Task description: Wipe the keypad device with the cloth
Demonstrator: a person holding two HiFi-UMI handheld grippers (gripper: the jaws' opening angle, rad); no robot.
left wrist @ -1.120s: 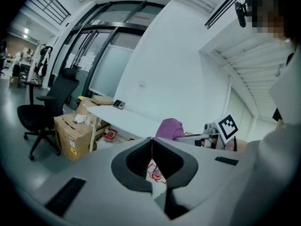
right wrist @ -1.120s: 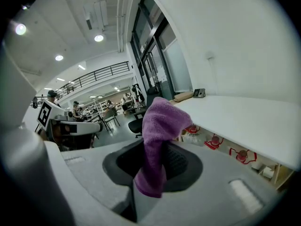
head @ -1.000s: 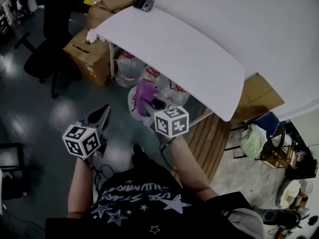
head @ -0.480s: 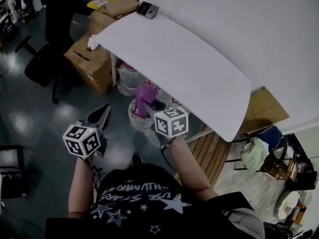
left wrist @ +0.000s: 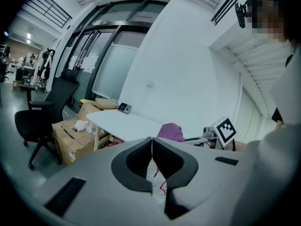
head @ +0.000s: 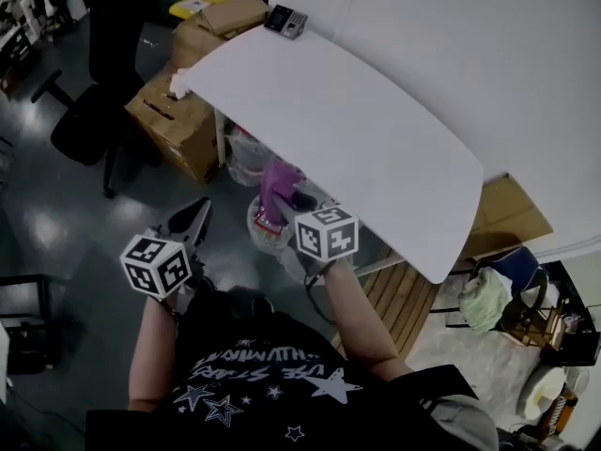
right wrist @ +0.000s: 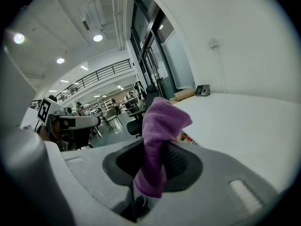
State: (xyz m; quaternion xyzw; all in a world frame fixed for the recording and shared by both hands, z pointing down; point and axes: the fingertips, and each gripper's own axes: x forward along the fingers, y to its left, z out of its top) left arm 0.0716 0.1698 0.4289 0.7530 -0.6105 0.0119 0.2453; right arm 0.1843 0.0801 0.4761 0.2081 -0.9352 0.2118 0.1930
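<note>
Right gripper (right wrist: 151, 160): jaws clamped on the purple cloth (right wrist: 162, 121), which stands up out of them. It is held off the near edge of the white surface (head: 357, 130). Left gripper (left wrist: 152, 153): jaws together, nothing between them, further left over the floor. Keypad device (head: 286, 20): at the surface's far left corner, well apart from both grippers.

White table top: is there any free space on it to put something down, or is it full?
Nearly all of the white table is bare. Only the keypad device sits on it, at the far corner by the wall. The crowded spots lie off it: cardboard boxes beside that end, and bags underneath.
</note>
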